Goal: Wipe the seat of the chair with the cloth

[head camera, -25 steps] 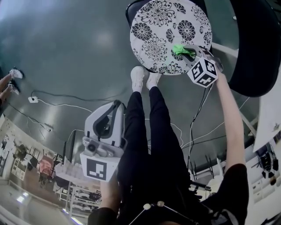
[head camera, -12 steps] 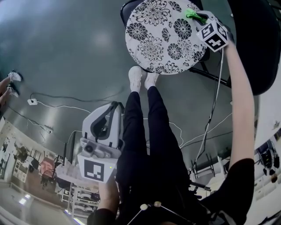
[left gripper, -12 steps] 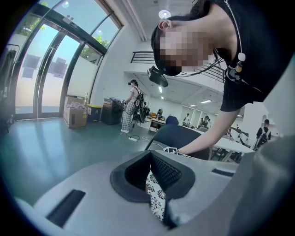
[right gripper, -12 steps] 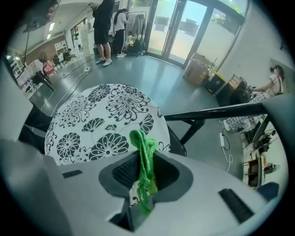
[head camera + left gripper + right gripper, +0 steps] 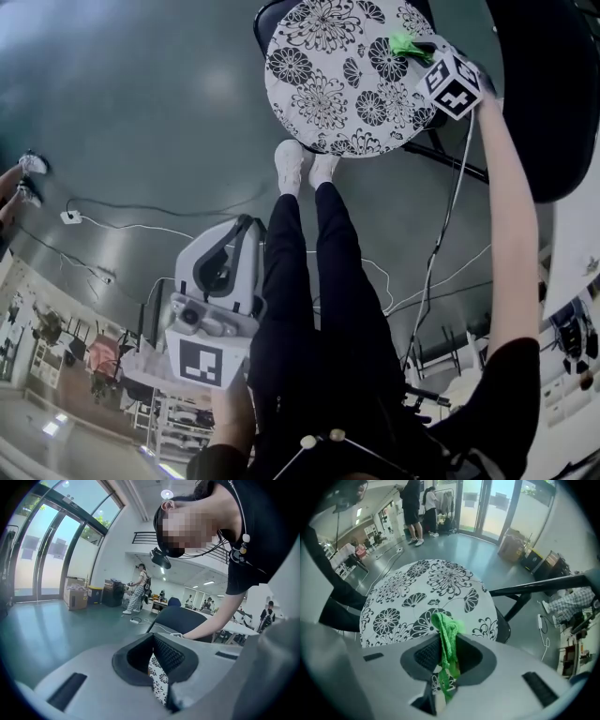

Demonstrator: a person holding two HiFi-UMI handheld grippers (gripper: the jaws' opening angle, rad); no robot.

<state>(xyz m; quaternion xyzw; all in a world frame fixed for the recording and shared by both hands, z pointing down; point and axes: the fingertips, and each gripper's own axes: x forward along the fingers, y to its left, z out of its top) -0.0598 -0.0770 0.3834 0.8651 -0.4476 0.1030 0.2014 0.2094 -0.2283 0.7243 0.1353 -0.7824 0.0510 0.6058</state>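
Note:
The chair's round seat [image 5: 342, 84] has a white cover printed with black flowers; it fills the middle of the right gripper view as seat [image 5: 417, 602]. My right gripper [image 5: 420, 49] is shut on a bright green cloth [image 5: 405, 44] at the seat's far right part. The cloth [image 5: 446, 644] hangs bunched between the jaws, its top against the seat. My left gripper [image 5: 225, 281] hangs low by my left leg, away from the chair; its jaws stand close together with nothing between them, and a slice of the flowered seat [image 5: 158, 681] shows through the slit.
A dark chair back [image 5: 548, 94] rises at the right of the seat. Black chair legs [image 5: 534, 590] stick out beyond the seat. Cables and a white plug [image 5: 70, 213] lie on the grey floor. My shoes [image 5: 307, 161] stand just before the seat. People stand farther off [image 5: 412, 508].
My right gripper carried the green cloth from the seat's near right edge up toward its far right, then slid back slightly. The left gripper stayed by my leg.

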